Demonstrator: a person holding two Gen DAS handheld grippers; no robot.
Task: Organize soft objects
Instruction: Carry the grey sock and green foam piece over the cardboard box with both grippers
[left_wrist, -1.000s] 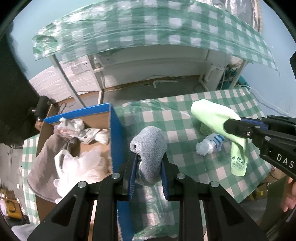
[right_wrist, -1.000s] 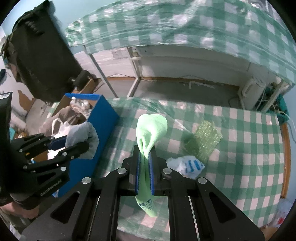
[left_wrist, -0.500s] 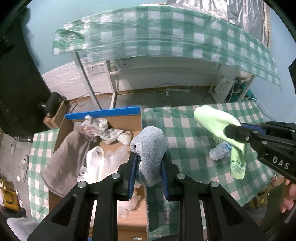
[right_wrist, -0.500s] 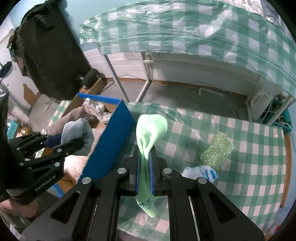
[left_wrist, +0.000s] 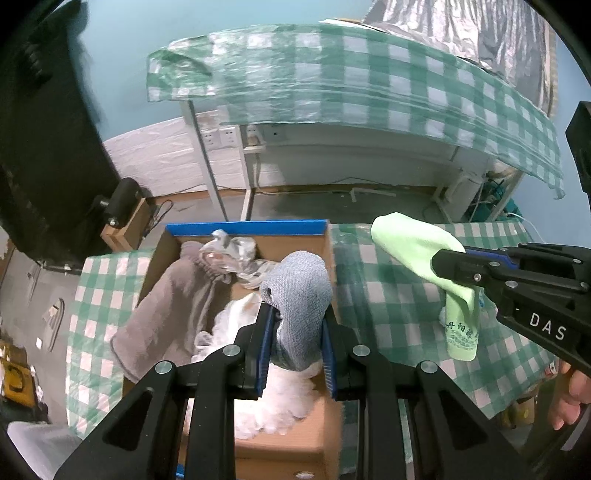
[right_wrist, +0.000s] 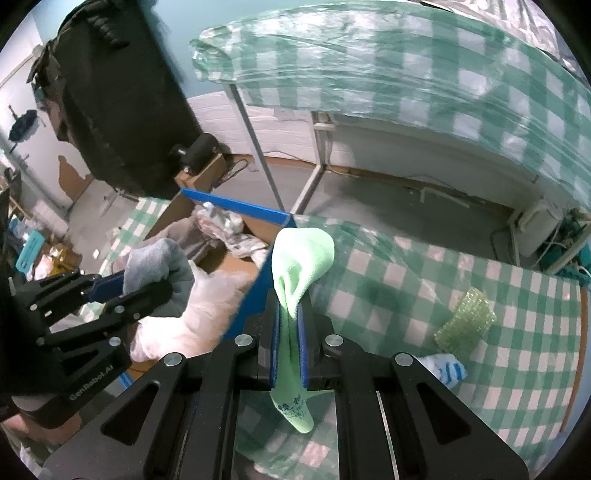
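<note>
Your L gripper (left_wrist: 295, 321) is clamped on gray cloth (left_wrist: 299, 291), angled down; R gripper (right_wrist: 287, 325) pinches green cloth (right_wrist: 299, 258), same pitch.

left gripper (left_wrist: 295, 317): jaws clamped on a grey-blue cloth (left_wrist: 301, 295), poised above the cardboard box (left_wrist: 332, 435)
grey-blue cloth: folded, bulging up out of the jaws, over the box's right half
cardboard box: open, blue far rim; sits on the green checked table (left_wrist: 391, 306)
in the box: brown-grey garment (left_wrist: 177, 302) on the left, draped over the left wall; crumpled clear plastic (left_wrist: 236, 254) at the far end; white fluffy stuff (left_wrist: 273, 398) beneath the gripper
right gripper (left_wrist: 454, 277): to the right of the box, pinching a light green cloth (left_wrist: 413, 240) with printed text on its hanging end
hand (left_wrist: 572, 391): far right of the box, at the lower edge
</note>
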